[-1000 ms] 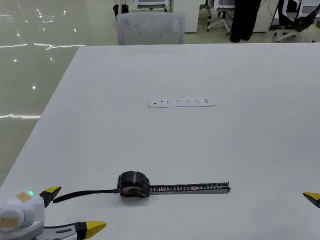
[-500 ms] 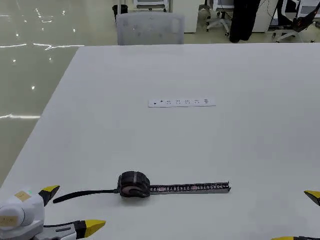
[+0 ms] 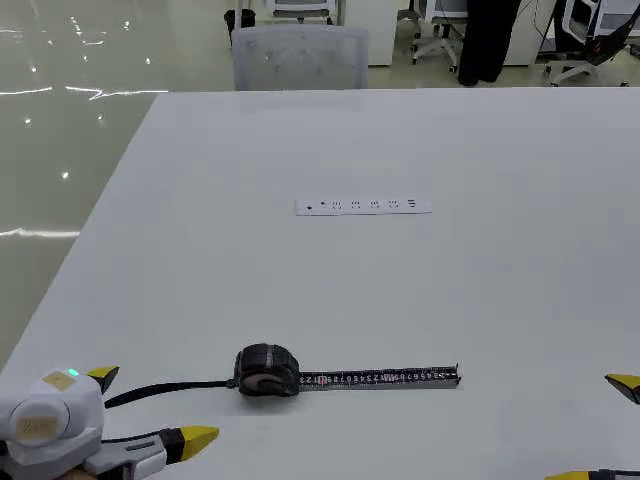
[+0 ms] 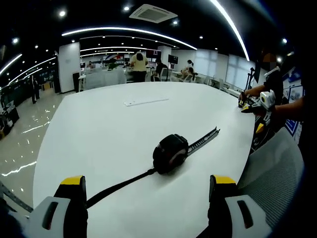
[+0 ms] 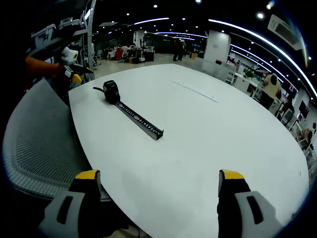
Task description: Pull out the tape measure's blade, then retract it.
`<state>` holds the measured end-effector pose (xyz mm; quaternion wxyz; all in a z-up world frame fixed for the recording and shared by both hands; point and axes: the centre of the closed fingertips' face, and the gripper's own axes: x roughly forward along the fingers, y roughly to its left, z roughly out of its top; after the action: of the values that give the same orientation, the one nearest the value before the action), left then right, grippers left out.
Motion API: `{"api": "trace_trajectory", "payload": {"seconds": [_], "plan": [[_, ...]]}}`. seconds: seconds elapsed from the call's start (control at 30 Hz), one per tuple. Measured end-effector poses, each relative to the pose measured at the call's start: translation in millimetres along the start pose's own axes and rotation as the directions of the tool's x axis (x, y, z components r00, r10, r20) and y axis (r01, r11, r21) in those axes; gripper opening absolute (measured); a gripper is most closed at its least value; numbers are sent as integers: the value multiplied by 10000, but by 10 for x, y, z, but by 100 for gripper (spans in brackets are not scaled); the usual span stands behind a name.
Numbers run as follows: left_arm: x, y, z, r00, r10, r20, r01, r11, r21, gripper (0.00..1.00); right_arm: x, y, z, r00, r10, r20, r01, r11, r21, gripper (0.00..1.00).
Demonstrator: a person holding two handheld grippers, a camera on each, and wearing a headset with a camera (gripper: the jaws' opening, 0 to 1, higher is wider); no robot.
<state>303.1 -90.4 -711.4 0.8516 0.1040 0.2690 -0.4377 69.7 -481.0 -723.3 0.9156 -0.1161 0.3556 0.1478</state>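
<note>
A black tape measure [image 3: 266,370] lies on the white table [image 3: 400,280] near its front edge. Its blade [image 3: 380,377] is drawn out to the right and lies flat, and a black strap [image 3: 165,388] trails to the left. In the left gripper view the tape measure [image 4: 170,152] sits ahead of my open left gripper [image 4: 148,191], which holds nothing. In the head view that left gripper [image 3: 150,410] is at the bottom left, by the strap's end. My right gripper [image 5: 161,186] is open and empty, well short of the blade's tip [image 5: 157,134]. A yellow fingertip [image 3: 624,384] shows at the right edge.
A white power strip [image 3: 363,206] lies at the table's middle. A grey mesh chair [image 3: 300,55] stands at the far edge, more chairs behind it. A mesh chair back [image 5: 39,144] is at the table's near side.
The left gripper has shifted slightly rightward and up at the bottom left. The tape measure and its blade lie where they were.
</note>
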Motion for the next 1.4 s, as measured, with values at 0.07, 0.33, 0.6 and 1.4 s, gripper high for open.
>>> {"api": "trace_trajectory", "payload": {"seconds": [0.07, 0.33, 0.6, 1.4], "plan": [[35, -22, 54, 9999, 49, 151, -46, 9997, -225, 100, 29, 3, 25, 9999, 141, -66, -142, 9996, -232, 100], [279, -240, 56, 9994, 218, -270, -226, 9992, -327, 100, 187, -41, 143, 9947, 836, -603, -909, 9874, -1292, 96], [460, -414, 157, 9992, 405, 51, -401, 9972, -632, 100, 316, -114, 265, 9846, 1403, -1045, -1591, 9664, -2020, 95], [761, -366, 180, 9816, 1894, 228, -1853, 9752, -1207, 100, 1014, -172, 645, 9320, 2954, -2098, -3524, 8736, -3357, 80]]}}
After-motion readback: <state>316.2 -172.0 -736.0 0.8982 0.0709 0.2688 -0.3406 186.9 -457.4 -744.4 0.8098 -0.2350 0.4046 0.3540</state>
